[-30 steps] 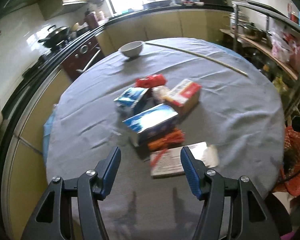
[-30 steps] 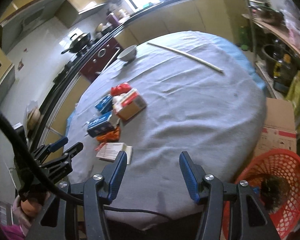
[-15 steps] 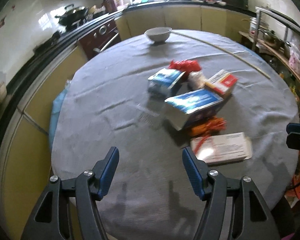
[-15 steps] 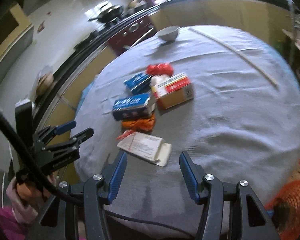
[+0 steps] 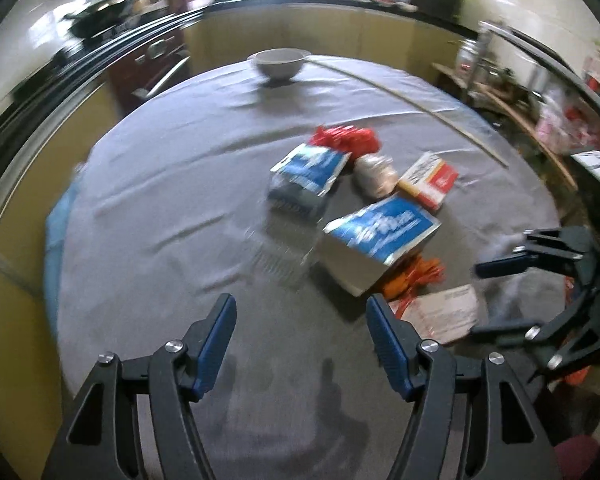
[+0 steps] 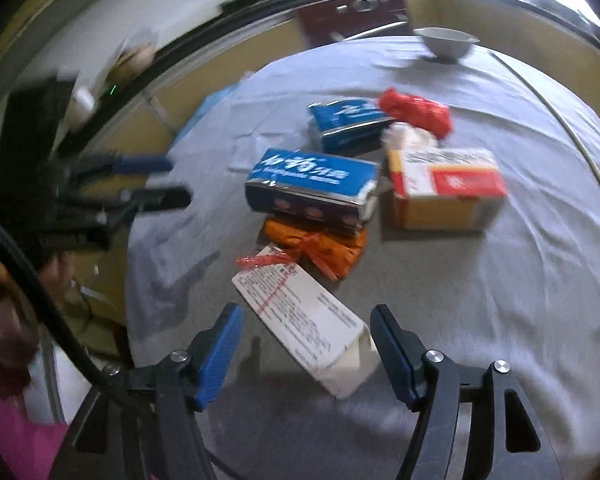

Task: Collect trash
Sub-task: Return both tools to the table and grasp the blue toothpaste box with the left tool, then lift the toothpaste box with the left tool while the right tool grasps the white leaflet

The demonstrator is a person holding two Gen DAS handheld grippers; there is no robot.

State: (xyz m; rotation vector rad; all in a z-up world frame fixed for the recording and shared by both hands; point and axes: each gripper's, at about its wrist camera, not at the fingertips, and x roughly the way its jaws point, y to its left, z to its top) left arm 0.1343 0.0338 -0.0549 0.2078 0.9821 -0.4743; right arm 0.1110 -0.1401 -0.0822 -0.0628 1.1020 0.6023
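A pile of trash lies mid-table: a blue box (image 5: 382,228) (image 6: 312,176), a blue packet (image 5: 308,168) (image 6: 348,120), a red wrapper (image 5: 346,140) (image 6: 416,110), a red-and-white box (image 5: 428,180) (image 6: 444,188), an orange wrapper (image 5: 416,276) (image 6: 320,248) and a flat white carton (image 5: 440,312) (image 6: 304,316). My right gripper (image 6: 306,344) (image 5: 496,298) hovers over the carton's near end, jaws opening, pads clear of it. My left gripper (image 5: 302,336) (image 6: 156,181) hangs over bare cloth left of the pile, jaws opening, nothing between them.
The round table wears a grey cloth (image 5: 160,200). A white bowl (image 5: 278,62) (image 6: 446,42) and a long thin stick (image 5: 420,108) lie at its far side. Kitchen counters and a stove ring the table. A cluttered shelf (image 5: 540,120) stands on the right.
Both grippers have come down nearer the table. The right one swung left from the table edge to over the flat carton and widened its jaws. The left one shifted left of the pile.
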